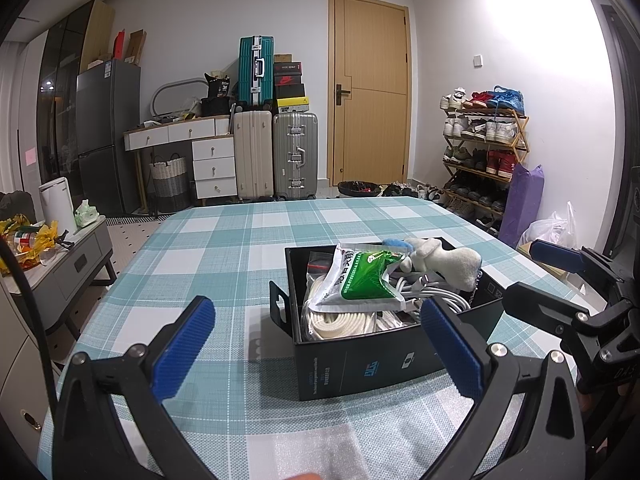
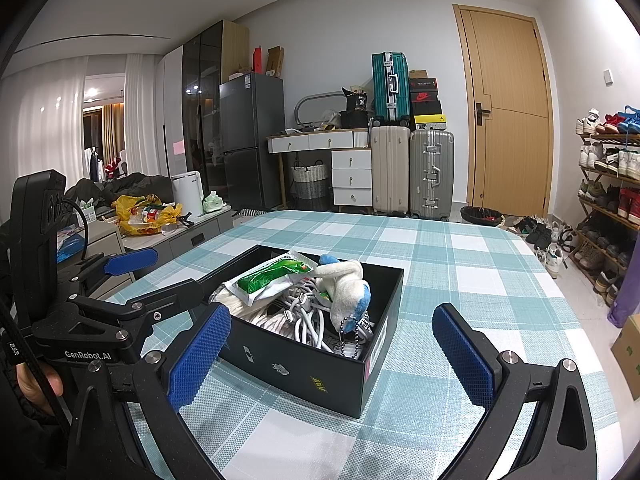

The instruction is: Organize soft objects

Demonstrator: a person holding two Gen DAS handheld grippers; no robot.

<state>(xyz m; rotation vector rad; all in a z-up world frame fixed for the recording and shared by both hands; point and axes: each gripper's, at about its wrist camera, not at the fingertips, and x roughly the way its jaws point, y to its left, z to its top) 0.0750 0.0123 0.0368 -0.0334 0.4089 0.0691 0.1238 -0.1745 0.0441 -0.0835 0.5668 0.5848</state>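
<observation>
The white-and-blue plush toy (image 2: 345,280) lies on top of cables in the open black cardboard box (image 2: 304,376) near my edge of the checked tablecloth (image 2: 460,248). It looks light and squashy; I'd pinch its body. My 2 grippers, left gripper (image 1: 320,348) and right gripper (image 2: 332,356), hover released, empty.

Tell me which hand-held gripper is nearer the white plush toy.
Right, narrowly. The right hand-held gripper sits open just short of the white plush toy, which lies at its end of the black box. The left hand-held gripper, also open, faces the box's opposite end.

matt black box (image 2: 304,364), fuzzy plush toy (image 2: 345,289), woven tablecloth (image 2: 460,264)
</observation>
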